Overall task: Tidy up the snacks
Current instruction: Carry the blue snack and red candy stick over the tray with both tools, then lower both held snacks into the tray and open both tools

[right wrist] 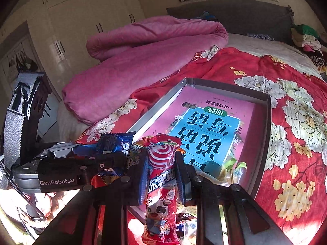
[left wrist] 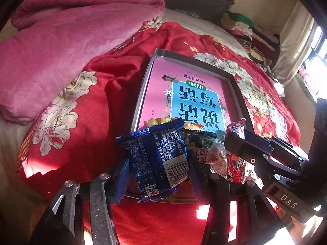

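Both hands are over the near end of the tray [left wrist: 143, 94] on the bed, each with a snack in its grip. The left gripper [left wrist: 158, 163] is pinching a blue packet [left wrist: 157, 159] by its sides, barcode and QR code facing the camera, jaws held part-way apart by the packet's width. The right gripper [right wrist: 161, 175] is pressed tight on a slim red lollipop wrapper [right wrist: 161, 163], which stands upright between the pads with a cartoon cow at its lower end.

Both hover just above the tray's near edge, where a small pile of wrappers [left wrist: 206, 149] already sits. The far half, up to the far corners, shows only the pink and blue book cover [right wrist: 206, 128] lining the bottom.

For a clean placement, I'd say carry each packet on past the pile towards that free far end, lower it until it lies flat, then let go. One hand at a time, since the grippers are nearly touching.

Writing now: the right gripper's body reads "DAS" in the left view, the left one "GenRobot.AI" in the right view. The barcode starts 6 977700. The book's large Chinese title is upside down from here, and I can't read it with confidence.
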The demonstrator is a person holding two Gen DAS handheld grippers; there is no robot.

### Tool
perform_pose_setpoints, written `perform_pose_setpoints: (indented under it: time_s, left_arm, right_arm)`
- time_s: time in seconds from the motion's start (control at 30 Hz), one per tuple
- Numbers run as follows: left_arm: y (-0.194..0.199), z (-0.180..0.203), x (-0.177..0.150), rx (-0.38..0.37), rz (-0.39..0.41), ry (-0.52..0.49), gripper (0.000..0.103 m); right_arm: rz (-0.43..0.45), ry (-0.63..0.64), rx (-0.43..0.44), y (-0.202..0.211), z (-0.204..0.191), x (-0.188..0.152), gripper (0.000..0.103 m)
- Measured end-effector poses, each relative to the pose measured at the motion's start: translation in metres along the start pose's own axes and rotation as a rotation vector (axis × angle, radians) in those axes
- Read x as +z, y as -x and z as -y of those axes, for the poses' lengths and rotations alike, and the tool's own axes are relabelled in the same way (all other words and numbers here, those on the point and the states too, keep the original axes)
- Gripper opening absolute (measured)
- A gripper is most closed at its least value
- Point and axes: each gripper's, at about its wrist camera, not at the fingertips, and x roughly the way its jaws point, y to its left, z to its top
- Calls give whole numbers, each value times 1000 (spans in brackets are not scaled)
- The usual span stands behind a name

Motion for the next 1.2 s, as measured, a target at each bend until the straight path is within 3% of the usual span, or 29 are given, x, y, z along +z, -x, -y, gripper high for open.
perform_pose_setpoints:
  time_s: [0.37, 0.93, 1.2]
  left_arm:
    - [-2, 1, 0, -4, -2, 0, 54]
    - [-3, 9, 0, -16, -6, -19, 54]
    - [-1, 15, -3, -21, -11, -36, 54]
  right_arm:
    - [7, 3, -7, 6, 4, -3, 26]
    - [-51, 154, -72, 36, -16, -36, 28]
    - [-79, 210, -114, 30, -22, -46, 28]
